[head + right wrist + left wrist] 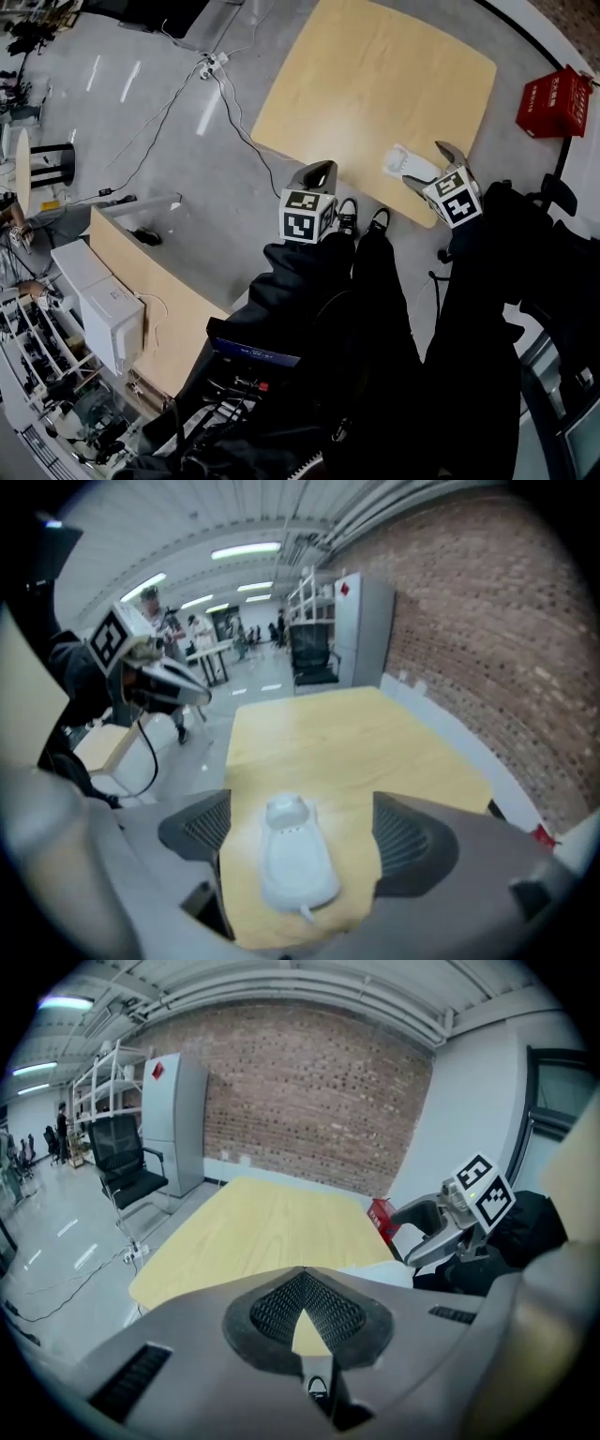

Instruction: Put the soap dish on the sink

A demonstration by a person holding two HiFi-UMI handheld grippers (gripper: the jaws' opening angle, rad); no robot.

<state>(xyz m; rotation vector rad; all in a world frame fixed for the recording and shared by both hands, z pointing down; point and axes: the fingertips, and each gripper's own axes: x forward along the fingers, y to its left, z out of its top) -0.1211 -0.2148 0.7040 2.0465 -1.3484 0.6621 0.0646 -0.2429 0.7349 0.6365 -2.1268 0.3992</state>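
My right tongs (302, 829) stand wide apart on nothing, and the white soap dish (293, 855) lies flat at the near edge of the wooden counter (375, 75), framed between their two pads and apparently untouched. My left tongs (305, 1312) are pressed together, empty, held off beside the counter. I judge the task barely begun: the dish is not yet gripped or lifted, and no sink shows in any view.
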